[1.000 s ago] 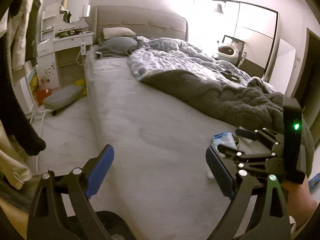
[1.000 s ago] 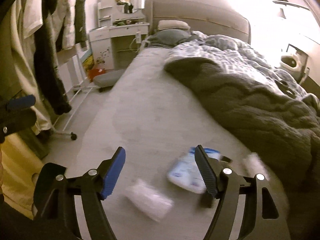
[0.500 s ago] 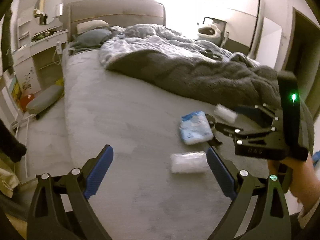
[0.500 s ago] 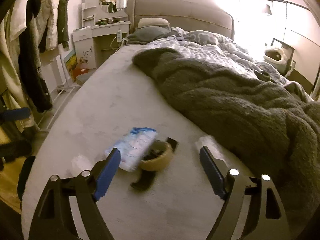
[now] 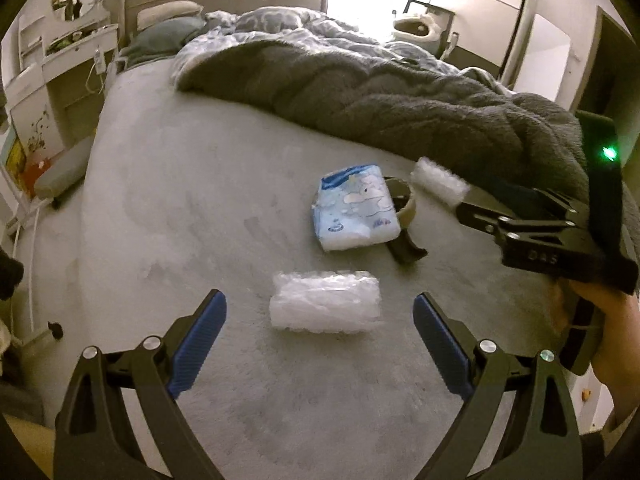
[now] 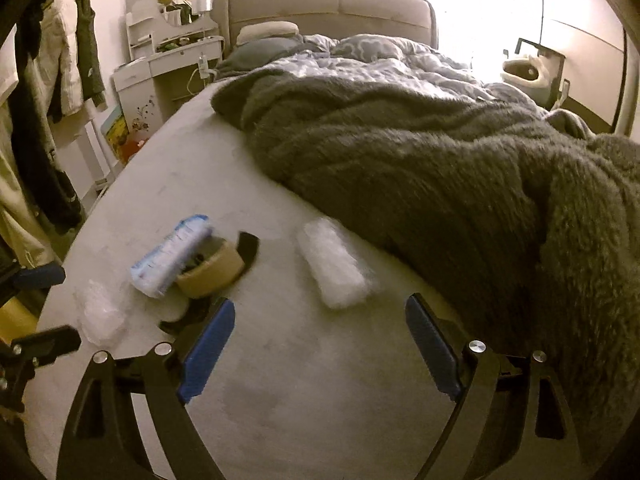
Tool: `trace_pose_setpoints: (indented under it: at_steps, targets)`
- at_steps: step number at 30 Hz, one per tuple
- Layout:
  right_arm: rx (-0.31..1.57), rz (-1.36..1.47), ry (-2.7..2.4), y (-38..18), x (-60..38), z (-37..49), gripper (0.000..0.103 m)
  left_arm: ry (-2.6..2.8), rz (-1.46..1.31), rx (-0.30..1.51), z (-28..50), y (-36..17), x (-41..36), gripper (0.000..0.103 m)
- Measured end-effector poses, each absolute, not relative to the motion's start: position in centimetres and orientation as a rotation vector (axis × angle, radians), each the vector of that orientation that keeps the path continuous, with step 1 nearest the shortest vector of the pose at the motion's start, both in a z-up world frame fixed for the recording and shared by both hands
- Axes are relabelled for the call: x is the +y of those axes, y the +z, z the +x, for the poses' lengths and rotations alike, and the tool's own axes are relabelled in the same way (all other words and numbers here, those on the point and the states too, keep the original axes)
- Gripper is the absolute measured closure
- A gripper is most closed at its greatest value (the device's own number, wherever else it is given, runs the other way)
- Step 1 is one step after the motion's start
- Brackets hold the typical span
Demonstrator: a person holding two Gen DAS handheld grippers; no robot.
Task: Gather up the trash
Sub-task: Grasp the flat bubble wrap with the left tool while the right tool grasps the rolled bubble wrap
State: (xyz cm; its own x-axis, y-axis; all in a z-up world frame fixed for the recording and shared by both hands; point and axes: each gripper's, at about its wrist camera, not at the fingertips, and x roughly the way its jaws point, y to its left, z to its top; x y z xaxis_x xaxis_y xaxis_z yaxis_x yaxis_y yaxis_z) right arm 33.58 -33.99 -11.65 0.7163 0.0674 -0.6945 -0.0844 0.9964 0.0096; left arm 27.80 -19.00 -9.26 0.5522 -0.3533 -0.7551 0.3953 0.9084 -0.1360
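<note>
Trash on the bare grey bed sheet [image 5: 200, 208] is what this moment turns on: two bubble-wrap rolls, with a blue-printed tissue pack [image 5: 354, 208] and a tape dispenser [image 5: 404, 216] with brown tape between them. The near bubble-wrap roll [image 5: 325, 302] lies crosswise at lower centre of the left wrist view, just ahead of the left gripper [image 5: 320, 336], whose blue pads stand wide apart on either side of it without touching. The far bubble-wrap roll [image 6: 335, 267] lies at centre of the right wrist view, close against the edge of the dark fleece blanket [image 6: 440, 168], just ahead of the right gripper [image 6: 320, 348]; its jaws have just been opening and stand wide with nothing between them. Both rolls look very light, soft and springy, so I judge they will squash under the pads rather than resist, and the slick film may slip if pinched at an end. The safest hold is probably across the middle of each roll, pads on the two long sides, closing well in. The far roll lies slanted to the right gripper's jaws, so some turning of the wrist seems called for, with care not to catch the blanket's pile. The soft mattress will give under any downward press.
</note>
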Motion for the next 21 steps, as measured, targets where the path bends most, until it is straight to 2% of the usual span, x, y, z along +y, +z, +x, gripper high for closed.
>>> trace_pose_setpoints:
  at_steps: [8, 14, 18, 21]
  targets:
    - [0.794, -0.011, 0.137, -12.8, -35.3, 34.0, 0.015, -0.401, 0.050, 0.911, 28.8, -10.8, -19.6, 0.011]
    - [0.800, 0.004, 0.176, -12.9, -35.7, 34.8, 0.015, -0.401, 0.080, 0.928, 29.1, -12.0, -20.3, 0.024]
    - [0.809, -0.007, 0.181, -12.8, -35.7, 35.9, 0.015, -0.410, 0.076, 0.924, 29.1, -11.9, -20.1, 0.038]
    - [0.821, -0.013, 0.175, -13.0, -35.6, 36.6, 0.015, -0.430, 0.079, 0.914, 28.8, -11.5, -19.8, 0.039]
